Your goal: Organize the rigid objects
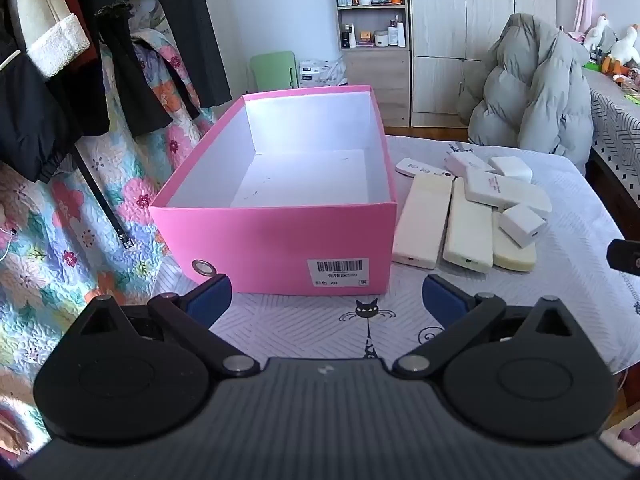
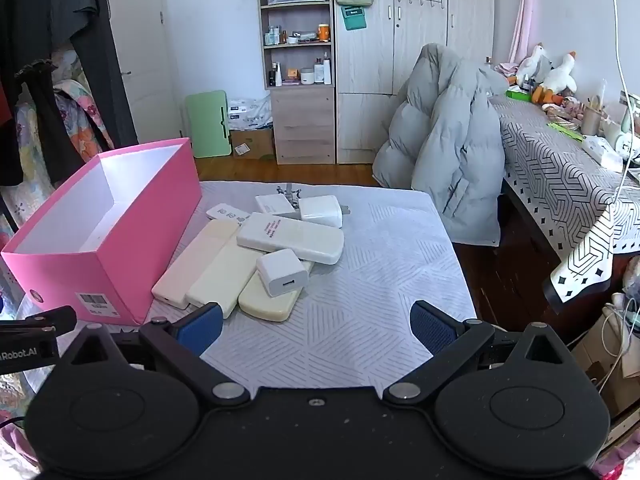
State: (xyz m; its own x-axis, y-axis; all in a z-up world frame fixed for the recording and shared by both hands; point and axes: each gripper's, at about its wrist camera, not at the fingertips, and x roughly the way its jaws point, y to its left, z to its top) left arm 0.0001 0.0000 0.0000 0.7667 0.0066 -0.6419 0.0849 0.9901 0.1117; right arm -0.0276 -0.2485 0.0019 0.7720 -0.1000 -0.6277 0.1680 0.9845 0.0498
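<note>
Blue-padded and spread wide, your left gripper hangs over the near edge of the worktop with nothing between its fingers, tipped downward toward the short end of the pink box. Your right gripper is just as wide and just as empty, hovering above bare cloth a little short of the pile. That box stands open on the left side of the worktop, white inside (only a few faint marks on its floor), with a barcode label on the near wall. Just beside its right wall lie three long cream blocks side by side. Across their far ends rests a white slab with printed text, and a small white charger cube sits on the nearest of them. Farther back are two more white adapters and a slim white remote. Beyond the worktop, a grey puffer coat is draped over a chair.
</note>
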